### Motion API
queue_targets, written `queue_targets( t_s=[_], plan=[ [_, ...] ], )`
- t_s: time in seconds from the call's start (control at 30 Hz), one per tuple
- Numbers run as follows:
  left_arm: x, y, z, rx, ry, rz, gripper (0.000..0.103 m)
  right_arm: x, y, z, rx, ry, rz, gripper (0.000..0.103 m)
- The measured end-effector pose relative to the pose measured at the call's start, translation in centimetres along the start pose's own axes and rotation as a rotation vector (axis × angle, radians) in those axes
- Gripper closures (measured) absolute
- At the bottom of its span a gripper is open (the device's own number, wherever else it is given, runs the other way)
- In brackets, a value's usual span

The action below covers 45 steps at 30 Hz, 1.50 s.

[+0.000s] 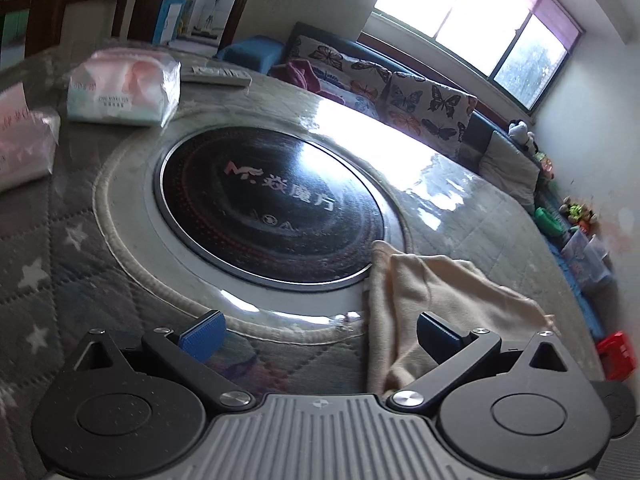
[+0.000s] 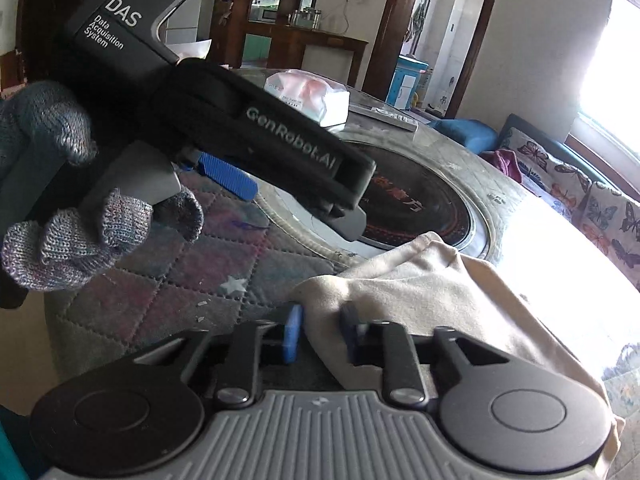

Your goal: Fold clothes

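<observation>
A cream cloth (image 1: 432,292) lies bunched on the quilted table cover, its far corner over the rim of the black round hob (image 1: 272,204). My left gripper (image 1: 320,336) is open wide just before the cloth's left edge. Its right finger is over the cloth and nothing is between the pads. In the right wrist view the cloth (image 2: 440,292) spreads to the right, and my right gripper (image 2: 322,332) is shut on a fold at its near left edge. A gloved hand (image 2: 60,236) holds the left gripper at upper left, and one of its blue fingers (image 2: 228,178) shows.
Two tissue packs (image 1: 124,92) (image 1: 20,140) and a remote (image 1: 218,76) lie on the far side of the round table (image 1: 60,280). A sofa with butterfly cushions (image 1: 400,92) runs under a bright window behind it. Toys and boxes (image 1: 580,240) sit along the right wall.
</observation>
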<state>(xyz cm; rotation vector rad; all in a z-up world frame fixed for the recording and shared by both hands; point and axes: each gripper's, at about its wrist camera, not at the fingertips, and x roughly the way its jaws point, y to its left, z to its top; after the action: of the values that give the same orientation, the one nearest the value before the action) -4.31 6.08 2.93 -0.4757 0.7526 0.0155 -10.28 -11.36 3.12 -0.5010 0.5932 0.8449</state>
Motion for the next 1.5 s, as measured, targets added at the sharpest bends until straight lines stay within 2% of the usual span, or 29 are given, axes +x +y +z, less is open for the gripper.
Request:
queue_targets(
  t_s=[0.13,0.3,0.4,0.53,0.73,0.83,0.93,1.07,1.13,1.2,1.27,1.37,1.43,1.5],
  plan=[
    [0.6,0.0,0.2,-0.073,0.044,-0.060,0.000,-0.7,-0.9,0.1,0.051,-0.022,0.025,0.097],
    [1.4,0.1,0.7,-0.180,0.088,-0.135,0.000,-2.6,-2.6,0.5,0.119,-0.071,0.044,0.099],
    [1.9,0.1,0.8,-0.245,0.119,-0.206,0.000,-3.7,-3.5,0.8,0.150,-0.096,0.051,0.099],
    [2.8,-0.3,0.6,-0.296,0.157,-0.278,0.001,-4.9,-4.3,0.9,0.176,-0.121,0.064,0.099],
    [4.0,-0.2,0.3,-0.340,0.189,-0.354,0.012,-6.0,-4.5,0.6,0.167,-0.149,0.108,0.103],
    [4.0,0.5,0.5,-0.366,0.179,-0.360,0.013,-5.9,-3.9,0.6,0.135,-0.140,0.079,0.102],
    [3.6,0.9,0.9,-0.357,0.162,-0.331,0.013,-5.5,-3.4,0.4,0.106,-0.092,0.063,0.097],
    [3.1,1.7,1.3,-0.363,0.141,-0.313,0.012,-4.4,-3.1,0.2,0.102,-0.052,0.073,0.083],
    [3.0,2.1,1.3,-0.367,0.132,-0.309,0.012,-3.4,-2.7,0.1,0.090,-0.028,0.091,0.081],
    [2.9,2.3,1.3,-0.365,0.131,-0.310,0.011,-2.5,-2.0,0.0,0.061,-0.009,0.091,0.073],
    [2.8,2.4,1.2,-0.364,0.126,-0.309,0.009,-1.8,-1.5,0.0,0.036,0.000,0.084,0.071],
    [2.7,2.4,1.2,-0.368,0.123,-0.312,0.004,-1.2,-0.3,-0.4,-0.011,0.005,0.052,0.071],
    [2.7,2.3,1.1,-0.365,0.123,-0.313,0.003,-0.9,0.3,-0.6,-0.034,0.007,0.032,0.077],
    [2.7,2.1,0.9,-0.360,0.120,-0.313,0.002,-1.1,0.3,-0.6,-0.029,0.005,0.023,0.094]
  ],
)
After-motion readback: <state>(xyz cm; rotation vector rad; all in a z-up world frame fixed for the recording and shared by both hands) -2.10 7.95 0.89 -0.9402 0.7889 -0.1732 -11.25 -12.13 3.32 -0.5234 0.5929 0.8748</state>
